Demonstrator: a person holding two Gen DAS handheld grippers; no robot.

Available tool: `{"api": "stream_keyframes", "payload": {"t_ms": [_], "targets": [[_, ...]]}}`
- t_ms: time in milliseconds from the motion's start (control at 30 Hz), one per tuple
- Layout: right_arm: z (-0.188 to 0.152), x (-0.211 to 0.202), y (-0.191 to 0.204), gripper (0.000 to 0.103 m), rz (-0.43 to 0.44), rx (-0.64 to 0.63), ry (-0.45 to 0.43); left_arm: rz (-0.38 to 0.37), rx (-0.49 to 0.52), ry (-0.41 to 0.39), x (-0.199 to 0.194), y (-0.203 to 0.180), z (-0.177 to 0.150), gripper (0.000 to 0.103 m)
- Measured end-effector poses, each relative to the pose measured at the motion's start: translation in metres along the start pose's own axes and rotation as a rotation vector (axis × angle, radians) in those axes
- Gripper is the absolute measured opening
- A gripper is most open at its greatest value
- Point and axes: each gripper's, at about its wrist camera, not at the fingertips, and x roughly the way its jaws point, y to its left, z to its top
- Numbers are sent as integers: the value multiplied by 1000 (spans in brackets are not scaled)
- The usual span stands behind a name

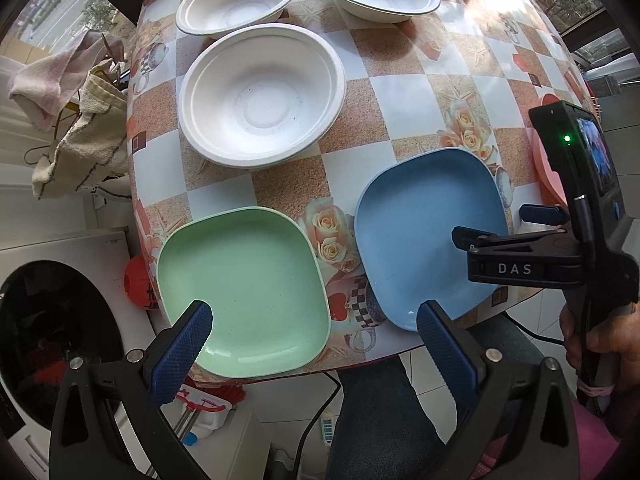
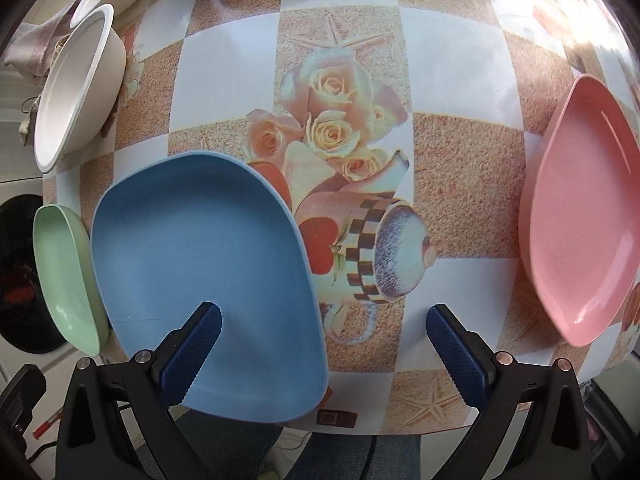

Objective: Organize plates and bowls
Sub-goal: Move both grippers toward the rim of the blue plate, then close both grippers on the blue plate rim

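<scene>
Above the checkered tablecloth [image 2: 460, 200], both grippers' fingers [image 1: 188, 344] [image 2: 456, 352] gape wide, holding nothing.

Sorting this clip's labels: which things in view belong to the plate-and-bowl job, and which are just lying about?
Job: square green plate, square blue plate, square pink plate, three round white bowls.
Lying about: draped cloths, floor power strip.
</scene>
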Motion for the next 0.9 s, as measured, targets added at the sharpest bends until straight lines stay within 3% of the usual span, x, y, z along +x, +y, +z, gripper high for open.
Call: {"api": "stream_keyframes", "payload": {"t_ms": [100,333,467,667,800,900], "targets": [[-1,6,-4,103,-96,0,15,-9,6,-1,6,-9,8,102],[-22,9,-38,103,-88,93,57,-18,49,-18,24,-34,27,102],[-33,12,-48,103,-142,120,53,-6,79,-9,39,-51,34,102],[-69,27,-76,103,-45,178,77,-9,104,-19,55,-69,43,102],[-76,38,-84,103,18,201,94,-11,92,-22,67,-70,47,102],[-79,40,-93,103,4,229,102,-16,87,-33,73,-72,53,102]]}}
